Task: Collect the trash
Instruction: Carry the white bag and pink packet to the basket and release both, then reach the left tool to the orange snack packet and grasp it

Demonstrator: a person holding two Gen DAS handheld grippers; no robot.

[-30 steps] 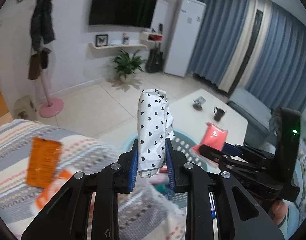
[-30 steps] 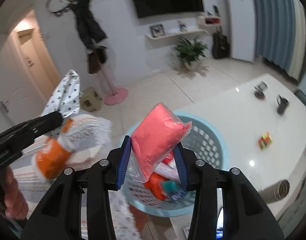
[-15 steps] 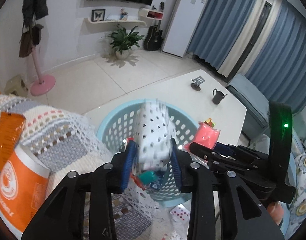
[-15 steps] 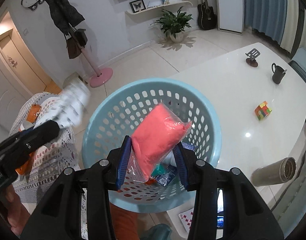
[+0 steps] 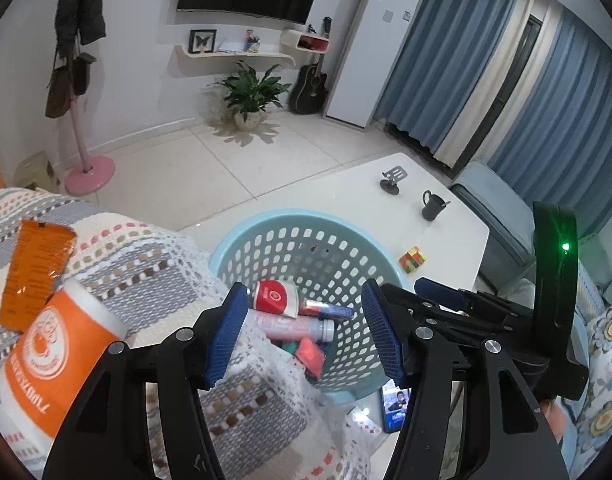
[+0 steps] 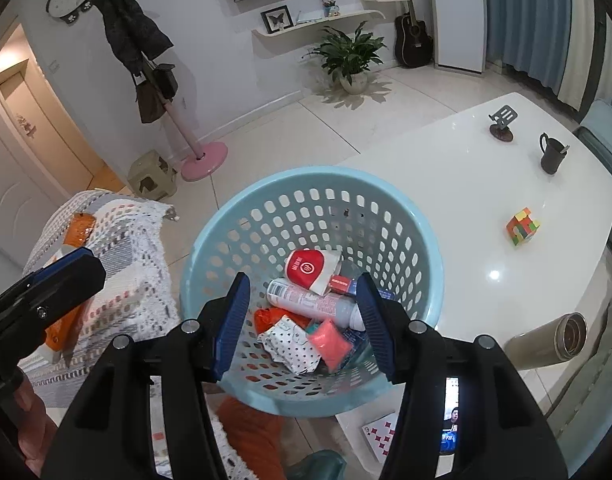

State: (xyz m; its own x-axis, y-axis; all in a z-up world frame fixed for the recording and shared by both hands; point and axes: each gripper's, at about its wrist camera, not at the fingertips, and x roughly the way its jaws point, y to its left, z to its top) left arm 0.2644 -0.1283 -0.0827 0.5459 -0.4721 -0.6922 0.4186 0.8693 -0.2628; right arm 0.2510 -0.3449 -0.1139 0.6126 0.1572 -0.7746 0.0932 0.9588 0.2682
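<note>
Both packets have dropped since half a second ago: the white heart-print wrapper (image 6: 292, 344) and pink plastic pouch (image 6: 329, 343) now lie side by side in the pale blue perforated plastic basket (image 6: 385, 196), among bottles. Left gripper (image 5: 304, 332) and right gripper (image 6: 302, 326) hang over it, jaws wide and empty. Remaining litter, an orange foil sachet (image 5: 36, 268), lies on the woven blanket (image 5: 154, 272) at ten o'clock from the left jaws, nearer that hand, its long axis running roughly twelve to six.
</note>
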